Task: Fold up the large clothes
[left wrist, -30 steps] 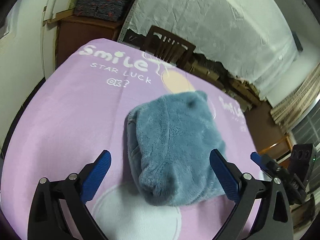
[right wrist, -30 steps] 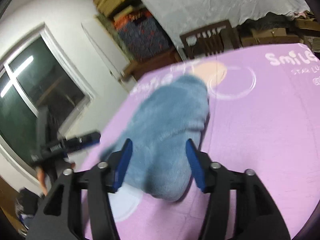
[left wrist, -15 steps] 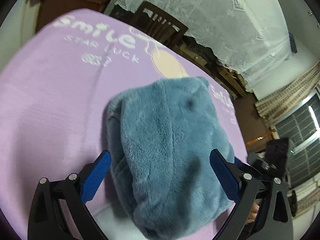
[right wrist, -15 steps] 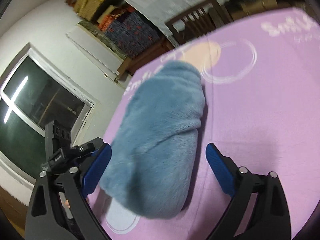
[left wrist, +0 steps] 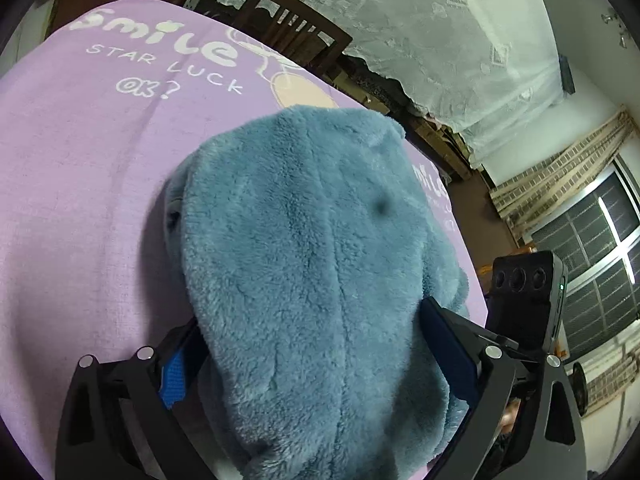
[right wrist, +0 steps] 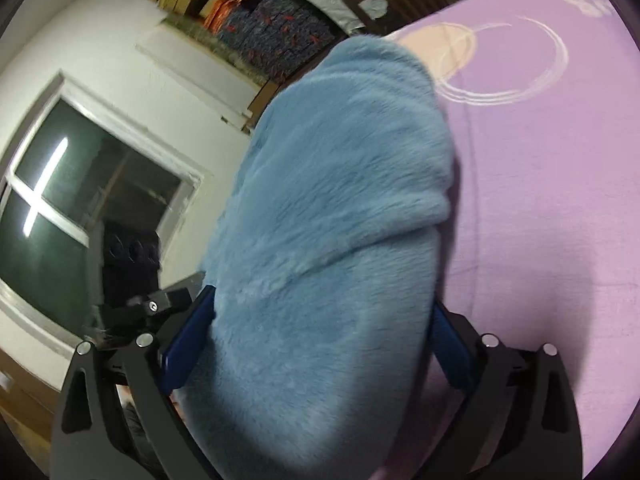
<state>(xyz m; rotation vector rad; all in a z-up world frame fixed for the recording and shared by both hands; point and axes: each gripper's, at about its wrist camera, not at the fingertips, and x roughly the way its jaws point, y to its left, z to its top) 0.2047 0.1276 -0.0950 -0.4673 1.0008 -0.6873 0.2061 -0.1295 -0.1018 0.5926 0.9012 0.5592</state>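
Lilac printed sheet on the tabletop (left wrist: pixel 80 184) carries the folded fluffy blue fleece garment (left wrist: pixel 312 280), near its middle; left hand-held gripper (left wrist: pixel 320 360) and right hand-held gripper (right wrist: pixel 320 344) each straddle one end, jaws wide, pads touching the pile, clamp not clear; squeeze both evenly, lift level so the fold holds; no containers visible.

I'm looking at a table under a purple cloth (left wrist: pixel 80 168) printed "Smile, Star Luck, OK?", and one folded fluffy blue garment (left wrist: pixel 312 248) sits right on it
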